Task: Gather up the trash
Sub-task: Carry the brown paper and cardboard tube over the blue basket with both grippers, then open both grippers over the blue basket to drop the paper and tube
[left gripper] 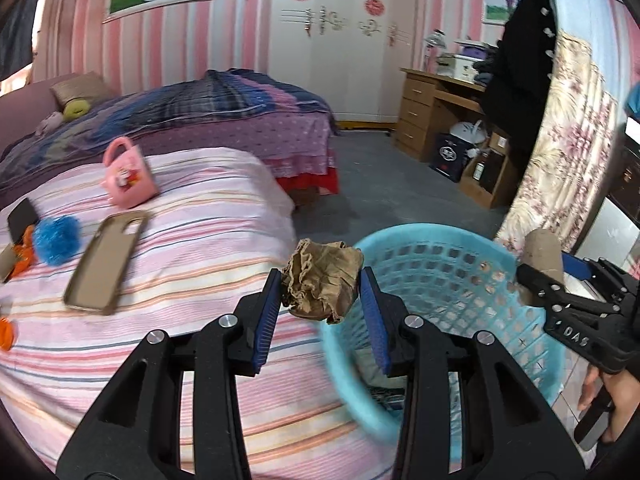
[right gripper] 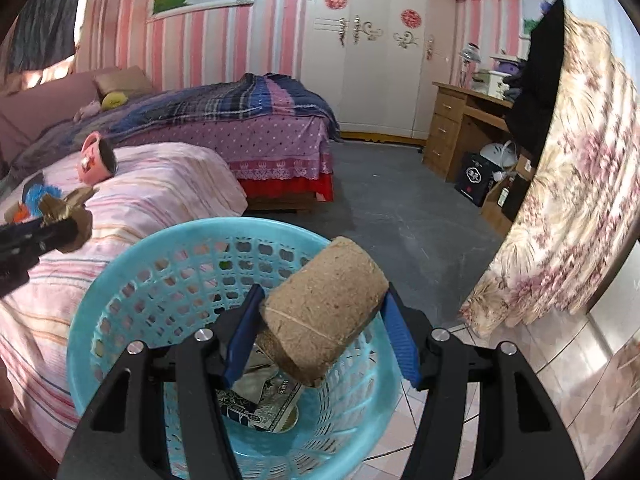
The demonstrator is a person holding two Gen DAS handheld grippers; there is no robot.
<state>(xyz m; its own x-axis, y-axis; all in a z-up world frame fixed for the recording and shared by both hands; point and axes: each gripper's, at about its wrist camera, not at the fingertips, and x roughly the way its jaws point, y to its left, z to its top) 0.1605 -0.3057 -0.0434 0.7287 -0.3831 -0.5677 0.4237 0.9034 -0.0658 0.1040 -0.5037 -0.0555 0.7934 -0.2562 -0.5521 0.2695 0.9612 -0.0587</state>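
My left gripper (left gripper: pixel 320 286) is shut on a crumpled brown paper ball (left gripper: pixel 322 282), held above the striped bed edge next to the blue basket (left gripper: pixel 460 240). My right gripper (right gripper: pixel 320 316) is shut on a cardboard tube (right gripper: pixel 324 310), held over the blue basket (right gripper: pixel 132 264), which holds some paper scraps. The right gripper with the tube (left gripper: pixel 544 254) shows at the right of the left wrist view. The left gripper and paper ball (right gripper: pixel 66 222) show at the left of the right wrist view.
On the pink striped bed (left gripper: pixel 192 232) lie a phone case (left gripper: pixel 104 260), a pink mug (left gripper: pixel 128 178), a blue pom-pom (left gripper: pixel 56 240) and orange items. A floral curtain (right gripper: pixel 560 200) hangs right. A desk (left gripper: pixel 436 112) stands behind.
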